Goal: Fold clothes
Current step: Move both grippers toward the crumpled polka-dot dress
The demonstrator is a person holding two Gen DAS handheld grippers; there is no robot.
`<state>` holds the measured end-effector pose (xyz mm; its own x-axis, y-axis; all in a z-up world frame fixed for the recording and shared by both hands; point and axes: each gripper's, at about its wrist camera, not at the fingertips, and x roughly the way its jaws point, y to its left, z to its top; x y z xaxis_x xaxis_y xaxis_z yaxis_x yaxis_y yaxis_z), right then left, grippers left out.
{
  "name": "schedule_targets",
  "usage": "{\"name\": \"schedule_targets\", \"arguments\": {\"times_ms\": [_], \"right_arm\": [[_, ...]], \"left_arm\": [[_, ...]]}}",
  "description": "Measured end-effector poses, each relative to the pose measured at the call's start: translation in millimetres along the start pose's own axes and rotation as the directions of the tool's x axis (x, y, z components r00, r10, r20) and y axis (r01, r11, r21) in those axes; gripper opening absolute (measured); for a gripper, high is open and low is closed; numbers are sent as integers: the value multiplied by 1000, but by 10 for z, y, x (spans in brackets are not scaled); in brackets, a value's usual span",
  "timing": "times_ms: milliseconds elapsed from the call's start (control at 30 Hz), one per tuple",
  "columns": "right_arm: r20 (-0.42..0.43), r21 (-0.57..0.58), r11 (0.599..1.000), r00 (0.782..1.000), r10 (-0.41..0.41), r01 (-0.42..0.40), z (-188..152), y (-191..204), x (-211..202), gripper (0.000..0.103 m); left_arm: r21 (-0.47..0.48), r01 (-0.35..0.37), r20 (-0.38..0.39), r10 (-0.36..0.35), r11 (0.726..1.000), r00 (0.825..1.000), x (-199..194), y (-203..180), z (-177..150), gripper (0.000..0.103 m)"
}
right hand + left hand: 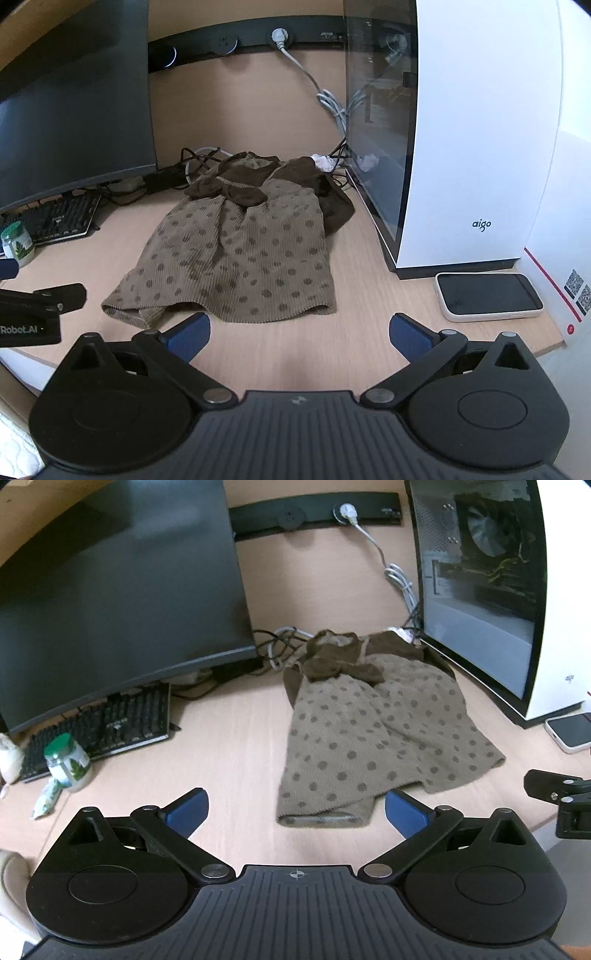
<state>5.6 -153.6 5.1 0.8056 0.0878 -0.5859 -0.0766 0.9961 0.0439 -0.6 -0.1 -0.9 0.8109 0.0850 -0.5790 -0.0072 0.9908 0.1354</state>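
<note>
A small tan corduroy dress (373, 734) with brown dots and a dark brown top lies flat on the wooden desk (229, 746), its hem toward me. In the right wrist view the same dress (240, 254) lies straight ahead. My left gripper (295, 812) hovers open just before the hem, whose near left corner lies between its blue fingertips. My right gripper (299, 334) is open too, just short of the hem's right part, holding nothing. The other gripper's black body shows at each view's edge.
A dark monitor (110, 602) and keyboard (107, 731) stand at the left, with a green-lidded jar (68, 762). A white PC case (461, 129) stands right of the dress, a phone (487, 297) in front of it. Cables (277, 646) lie behind the dress.
</note>
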Motion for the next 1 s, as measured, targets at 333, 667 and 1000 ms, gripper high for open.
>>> {"name": "schedule_targets", "arguments": {"times_ms": [333, 667, 1000], "right_arm": [[5, -24, 1000, 1000, -4, 4, 17, 76, -7, 103], [1, -35, 999, 1000, 8, -8, -12, 105, -25, 103], [-2, -35, 999, 1000, 5, -5, -21, 110, -18, 103]], "left_arm": [[-35, -12, -71, 10, 999, 997, -4, -29, -122, 103], [-69, 7, -103, -14, 998, 995, -25, -43, -181, 103], [-107, 27, -112, -39, 994, 993, -31, -31, -172, 103]]}}
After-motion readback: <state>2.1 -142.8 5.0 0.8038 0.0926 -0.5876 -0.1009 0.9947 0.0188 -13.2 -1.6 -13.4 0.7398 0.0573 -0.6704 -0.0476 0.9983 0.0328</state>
